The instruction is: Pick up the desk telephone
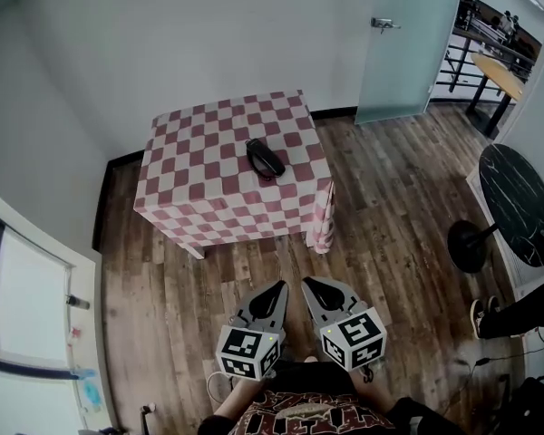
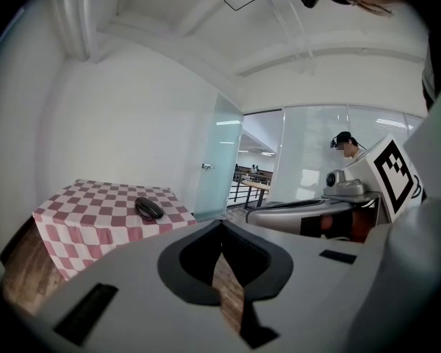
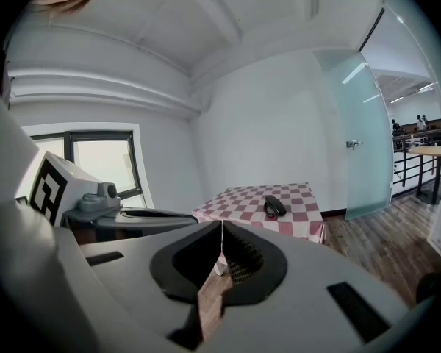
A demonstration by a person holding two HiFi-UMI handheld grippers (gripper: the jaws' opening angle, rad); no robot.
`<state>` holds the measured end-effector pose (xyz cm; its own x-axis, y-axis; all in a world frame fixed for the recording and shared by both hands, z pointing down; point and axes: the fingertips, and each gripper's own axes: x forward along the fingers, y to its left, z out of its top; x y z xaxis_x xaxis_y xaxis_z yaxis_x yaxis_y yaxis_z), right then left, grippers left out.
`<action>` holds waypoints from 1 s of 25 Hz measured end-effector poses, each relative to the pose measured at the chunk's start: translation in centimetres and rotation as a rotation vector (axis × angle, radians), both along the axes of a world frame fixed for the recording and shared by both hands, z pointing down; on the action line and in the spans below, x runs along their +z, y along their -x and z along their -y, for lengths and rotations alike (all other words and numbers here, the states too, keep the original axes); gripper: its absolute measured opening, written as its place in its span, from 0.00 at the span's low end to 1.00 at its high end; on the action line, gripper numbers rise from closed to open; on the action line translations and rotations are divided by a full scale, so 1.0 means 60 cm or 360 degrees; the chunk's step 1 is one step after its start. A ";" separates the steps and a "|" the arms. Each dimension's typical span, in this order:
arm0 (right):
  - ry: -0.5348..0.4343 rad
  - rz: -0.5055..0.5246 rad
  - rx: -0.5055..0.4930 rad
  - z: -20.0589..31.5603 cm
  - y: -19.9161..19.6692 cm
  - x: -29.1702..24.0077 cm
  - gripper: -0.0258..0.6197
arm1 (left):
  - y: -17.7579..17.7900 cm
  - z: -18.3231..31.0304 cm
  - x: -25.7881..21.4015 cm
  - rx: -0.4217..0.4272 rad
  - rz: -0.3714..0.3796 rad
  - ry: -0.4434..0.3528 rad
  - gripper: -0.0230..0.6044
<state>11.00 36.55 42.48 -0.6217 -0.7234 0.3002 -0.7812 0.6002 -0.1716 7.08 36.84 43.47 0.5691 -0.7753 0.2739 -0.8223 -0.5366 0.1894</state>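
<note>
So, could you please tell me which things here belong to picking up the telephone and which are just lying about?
For the job: desk telephone, checkered table under it, left gripper, right gripper, both shut.
Just about: glass door, round black table, wooden desk.

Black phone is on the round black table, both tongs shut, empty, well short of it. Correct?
No. The telephone sits on the checked-cloth table, as the head view shows. The rest holds: left tongs and right tongs are shut, empty, well short of it.
</note>
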 end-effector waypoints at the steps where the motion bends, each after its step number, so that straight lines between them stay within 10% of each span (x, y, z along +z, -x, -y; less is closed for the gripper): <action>1: 0.0002 -0.0001 0.0000 0.011 0.007 0.001 0.07 | 0.006 0.011 0.001 0.0004 -0.0002 0.0003 0.05; 25: 0.0018 0.0000 0.0113 0.178 0.103 0.018 0.07 | 0.097 0.178 0.022 0.0138 0.0002 0.0040 0.05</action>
<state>4.83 25.88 43.55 -0.5690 -0.7623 0.3083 -0.8217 0.5413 -0.1781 1.24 26.17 44.82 0.6334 -0.7159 0.2937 -0.7732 -0.6009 0.2026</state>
